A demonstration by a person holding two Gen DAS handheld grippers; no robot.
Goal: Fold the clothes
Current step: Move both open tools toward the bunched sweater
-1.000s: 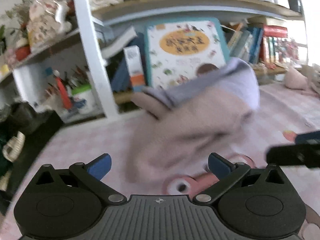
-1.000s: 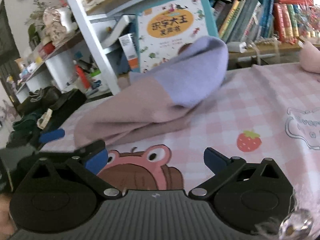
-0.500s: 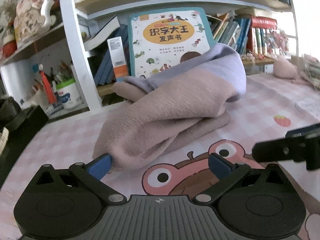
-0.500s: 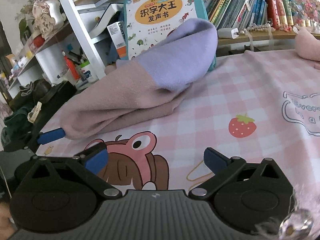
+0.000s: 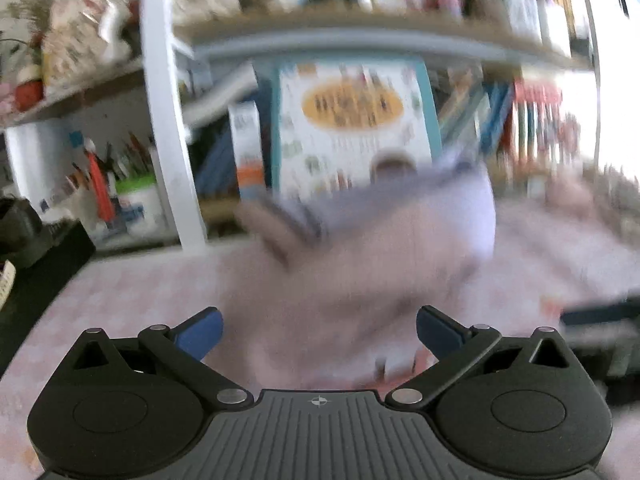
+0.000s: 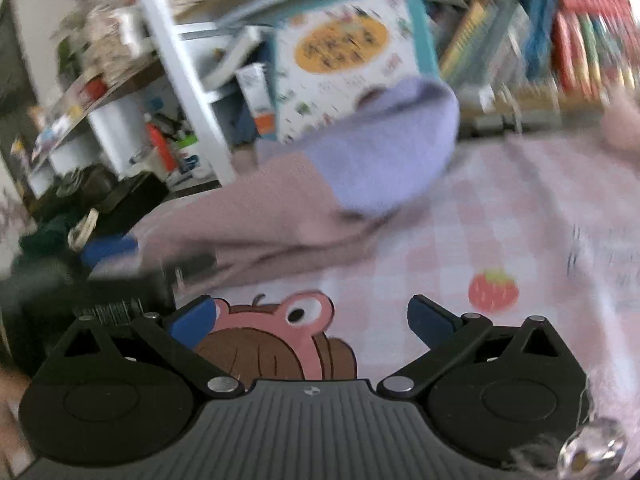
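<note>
A folded pink and lavender garment (image 5: 360, 264) lies on the pink checked tablecloth (image 6: 500, 216), its lavender end (image 6: 384, 152) raised toward the bookshelf. In the blurred left wrist view my left gripper (image 5: 318, 330) is open, with the garment's near edge just ahead of its blue fingertips. That gripper also appears in the right wrist view as a dark shape with a blue tip (image 6: 110, 248) at the garment's left end. My right gripper (image 6: 312, 320) is open over the printed cartoon animal (image 6: 280, 336), apart from the garment.
A white bookshelf (image 5: 168, 120) stands behind the table, holding a large teal picture book (image 5: 352, 124), rows of books (image 6: 560, 36) and a pen pot (image 5: 136, 204). Dark items (image 6: 100, 196) lie at the table's left edge. A strawberry print (image 6: 493, 290) marks the cloth at right.
Both views have gone blurred with motion. My left gripper has moved forward so the garment fills more of its view. Both grippers stay open.
</note>
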